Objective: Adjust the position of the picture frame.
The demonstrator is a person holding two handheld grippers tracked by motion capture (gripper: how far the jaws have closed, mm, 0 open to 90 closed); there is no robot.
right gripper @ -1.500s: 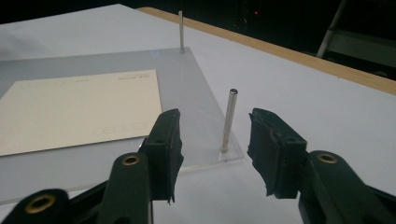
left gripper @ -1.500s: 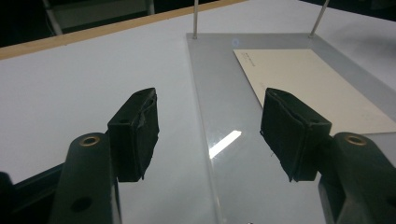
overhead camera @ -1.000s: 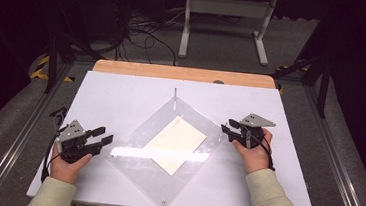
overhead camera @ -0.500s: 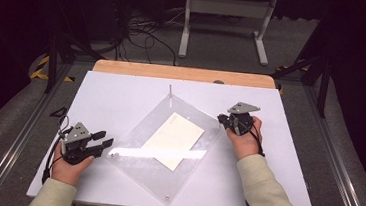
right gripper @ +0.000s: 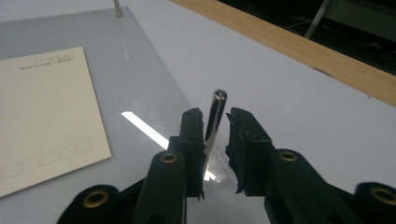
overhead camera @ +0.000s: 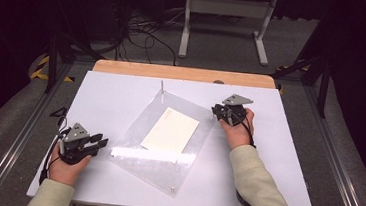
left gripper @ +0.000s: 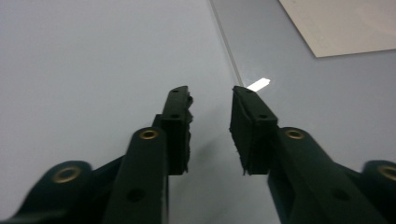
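Observation:
A clear acrylic sheet lies skewed on the white table, with a cream card on top of it. Thin metal pins stand at its corners; one is at the far corner. My right gripper is at the sheet's right corner. In the right gripper view its jaws flank a pin that rests against the left pad, with a gap to the right pad; they have just been opening. My left gripper sits at the sheet's left edge. Its jaws have been closing and have nothing between them.
A wooden strip runs along the table's far edge. Beyond it on the floor are a white metal stand and loose cables. Metal rails flank the table on both sides.
The right hand has moved left and away, and the sheet with its card has swung counterclockwise with it. The left hand has kept its place, with its jaws narrower.

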